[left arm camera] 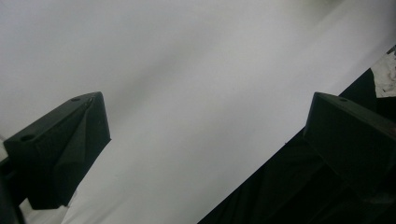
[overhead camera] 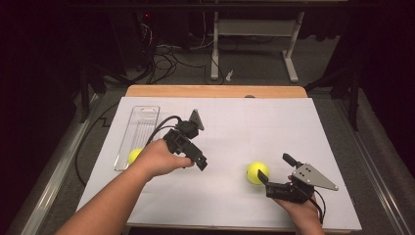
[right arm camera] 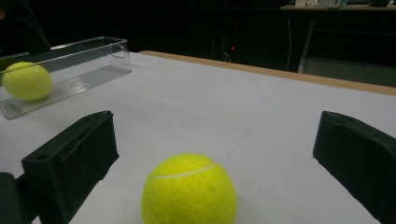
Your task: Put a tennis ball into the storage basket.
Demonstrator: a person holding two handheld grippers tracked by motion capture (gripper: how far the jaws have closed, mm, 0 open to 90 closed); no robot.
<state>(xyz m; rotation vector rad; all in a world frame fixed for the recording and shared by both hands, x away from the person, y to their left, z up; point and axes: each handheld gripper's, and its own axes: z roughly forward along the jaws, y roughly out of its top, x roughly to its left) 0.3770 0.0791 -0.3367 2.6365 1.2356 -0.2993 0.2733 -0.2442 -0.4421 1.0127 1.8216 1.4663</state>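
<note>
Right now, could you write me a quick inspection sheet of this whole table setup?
Surface: white table top with a wooden far edge, flat and bare in the middle.
Job's things: one tennis ball lies loose on the table between the open jaws of the right gripper; a second ball sits in the near end of the clear tray.
Clutter: nothing seen.
Grippers: left gripper is open, holds nothing, and is aimed down at the bare table; the right gripper is open too, not yet closed on the ball.
Cables: a black cable loops from the left gripper; more wires lie on the floor beyond.
Surroundings: dark room, a desk frame behind.
</note>
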